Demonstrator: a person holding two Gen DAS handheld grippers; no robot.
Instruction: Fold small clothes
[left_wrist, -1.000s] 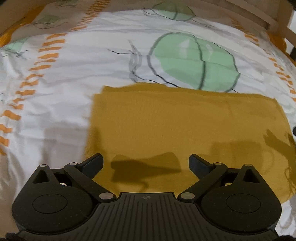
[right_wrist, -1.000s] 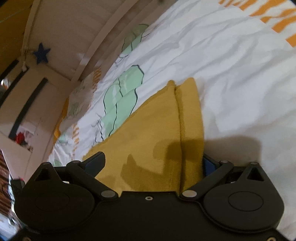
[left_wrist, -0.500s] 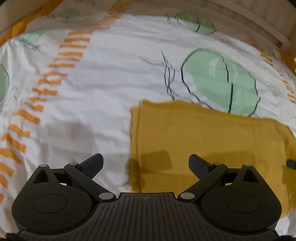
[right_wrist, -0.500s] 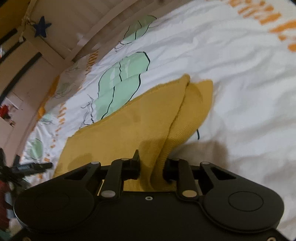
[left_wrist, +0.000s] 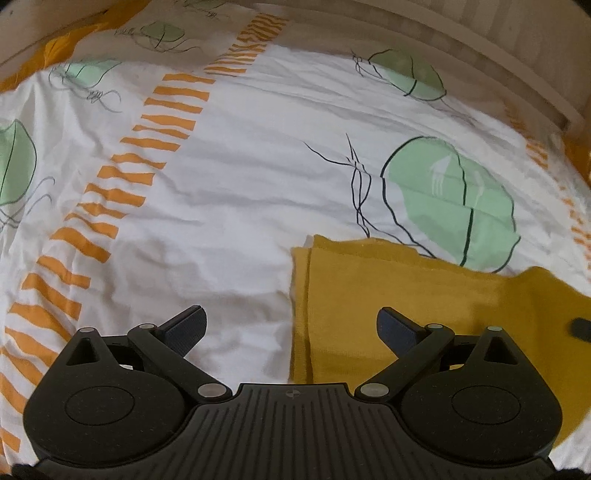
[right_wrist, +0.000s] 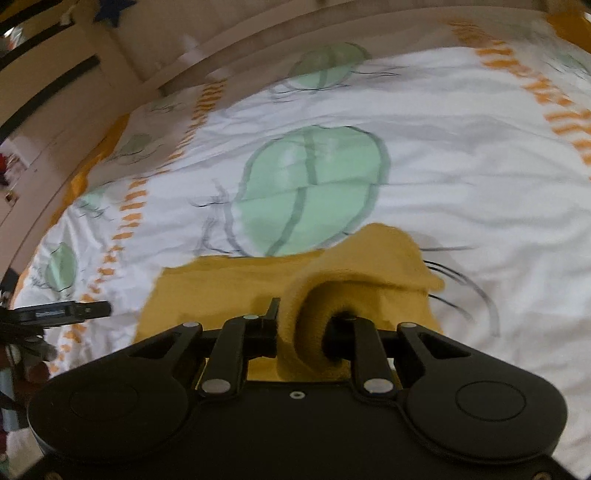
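The mustard garment lies on the bed, already doubled along its left edge — at least one fold looks done. The right gripper has its jaws clamped on a bunched end of the cloth, lifted to carry across — the next fold is under way. The left gripper hangs wide open, holding nothing.

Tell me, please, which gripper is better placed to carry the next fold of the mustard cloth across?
Probably the right. The right gripper is shut on a bunched end of the mustard cloth. The left gripper is open, holding nothing, above the other edge on the bedsheet.
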